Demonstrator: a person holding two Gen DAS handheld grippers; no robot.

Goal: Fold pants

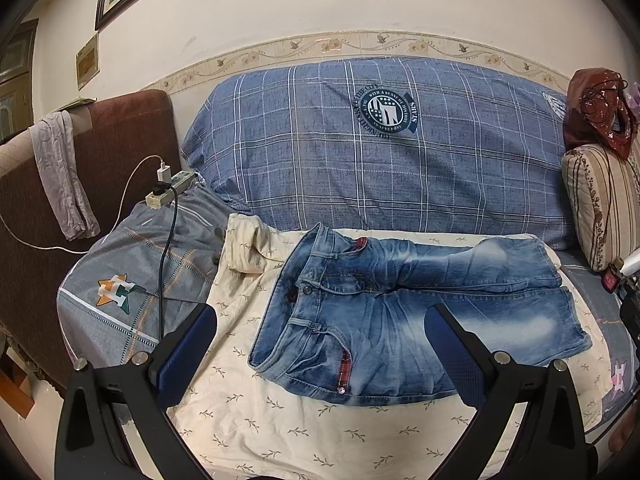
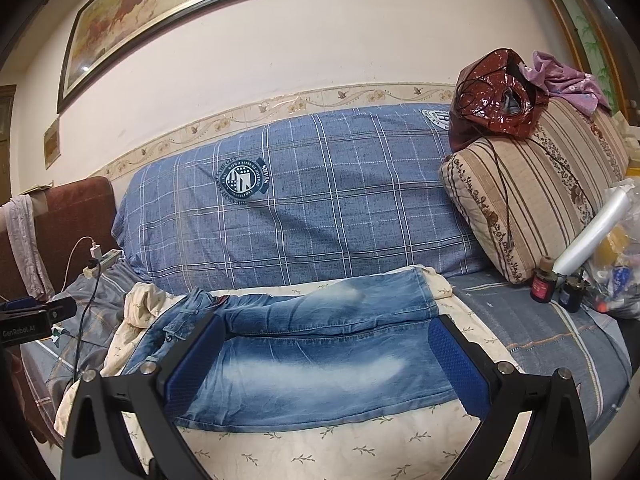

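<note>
Faded blue jeans (image 1: 400, 312) lie flat on a cream leaf-print cloth (image 1: 280, 420) on the sofa seat, waistband to the left, legs side by side running right. My left gripper (image 1: 320, 316) is open and empty, hovering above the waistband end. My right gripper (image 2: 326, 328) is open and empty, hovering above the near leg of the jeans (image 2: 320, 368). The left gripper's body (image 2: 32, 316) shows at the left edge of the right wrist view.
A blue plaid cushion (image 1: 380, 152) backs the seat. A power strip with chargers and cables (image 1: 170, 188) lies at the left. A striped pillow (image 2: 532, 196) with a red bag (image 2: 496, 96) stands at the right, with small bottles (image 2: 542, 280) and plastic bags beside it.
</note>
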